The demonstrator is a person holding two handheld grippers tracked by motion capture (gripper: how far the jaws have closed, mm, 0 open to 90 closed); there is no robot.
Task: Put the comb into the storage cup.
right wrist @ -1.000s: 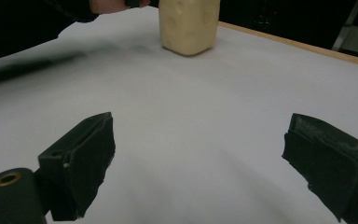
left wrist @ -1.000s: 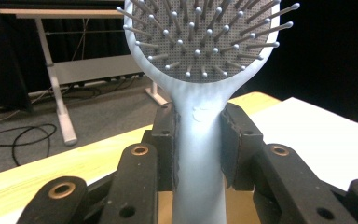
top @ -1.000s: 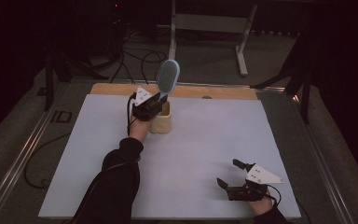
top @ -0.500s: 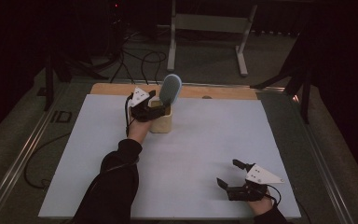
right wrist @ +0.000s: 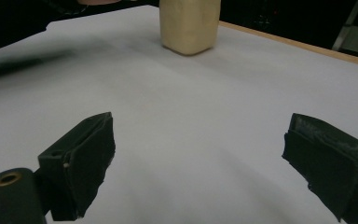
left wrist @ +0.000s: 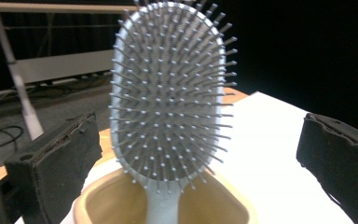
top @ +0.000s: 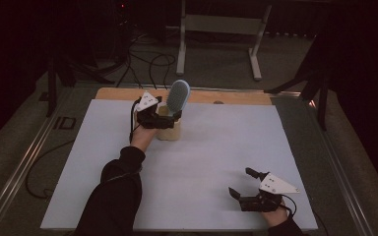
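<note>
— So, from the high view, where does everything sit?

— A hairbrush point(top: 178, 96) stands upright with its handle down in a tan cup point(top: 170, 129), near the far edge of the white desk point(top: 202, 162). The left hand-held gripper point(top: 170, 118) is right at the cup, below the brush head. Its jaws have just been opening, and the brush stands between them, not pressed. The right hand-held gripper point(top: 241, 184) rests well apart, near the front right corner of the desk, with its jaws spread wide and nothing between them.

— And the left gripper view?

— The brush point(left wrist: 168, 98) head faces the camera, bristles out, its stem going down into the cup point(left wrist: 163, 205) (the rim shows as a rounded tan opening). The two black jaws stand far out to either side, wide, touching neither the brush nor the cup as far as I can tell. White desk point(left wrist: 270, 154) surface runs off behind on the right.

— What about the right gripper view?

— Its jaws rise wide apart at the lower corners, over bare white desk point(right wrist: 191, 121). The cup point(right wrist: 189, 25) stands far off at the top, with the desk's wooden edge point(right wrist: 298, 44) running behind it. The brush is cut off by the frame there.
</note>
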